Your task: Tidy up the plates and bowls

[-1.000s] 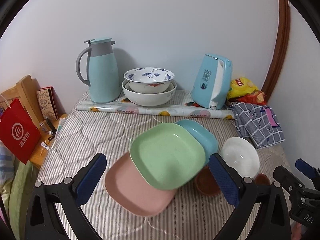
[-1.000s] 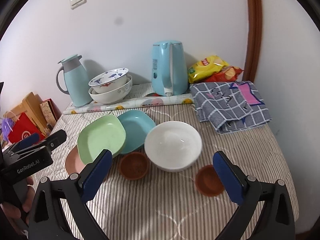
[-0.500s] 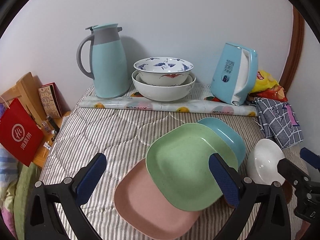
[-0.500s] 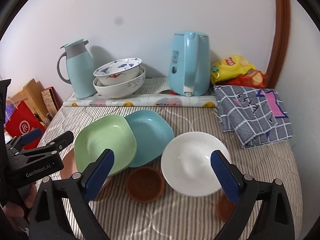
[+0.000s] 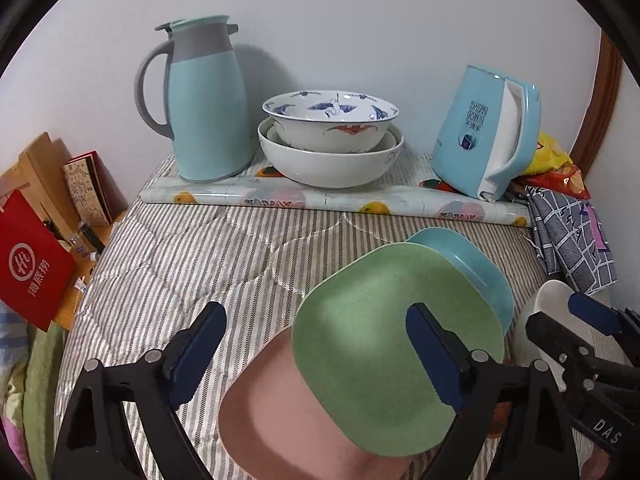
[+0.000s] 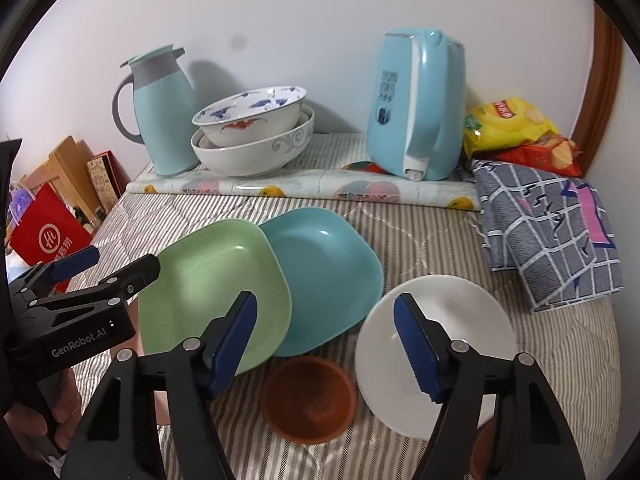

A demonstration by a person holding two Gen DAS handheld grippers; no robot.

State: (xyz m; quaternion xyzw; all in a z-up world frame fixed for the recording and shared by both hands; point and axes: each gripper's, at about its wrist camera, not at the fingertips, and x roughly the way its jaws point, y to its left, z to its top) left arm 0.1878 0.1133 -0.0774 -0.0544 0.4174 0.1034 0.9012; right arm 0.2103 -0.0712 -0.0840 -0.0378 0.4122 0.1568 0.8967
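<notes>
Three square plates overlap on the striped cloth: a green plate (image 5: 380, 340) (image 6: 212, 284) lies on a pink plate (image 5: 280, 412) and against a teal plate (image 5: 468, 264) (image 6: 324, 272). My left gripper (image 5: 316, 356) (image 6: 116, 266) hovers over the green and pink plates, its jaws closing with no pad touching them. A white bowl (image 6: 452, 320) (image 5: 548, 308) sits right of the plates. A small brown bowl (image 6: 308, 396) sits in front of the teal plate. My right gripper (image 6: 326, 344) hangs over the brown bowl and the white bowl's left rim, jaws closing, pressing on nothing.
Against the back wall, a blue-patterned bowl (image 5: 332, 120) sits nested in a larger white bowl (image 5: 328, 164), between a teal jug (image 5: 204, 108) and a blue kettle (image 5: 488, 132). A checked cloth (image 6: 552, 232) and snack bags (image 6: 516, 128) lie right. A red bag (image 5: 28, 264) stands left.
Both grippers have come forward and lower toward the dishes, which now look larger. Both pairs of jaws have narrowed, the right more. No dish has moved.
</notes>
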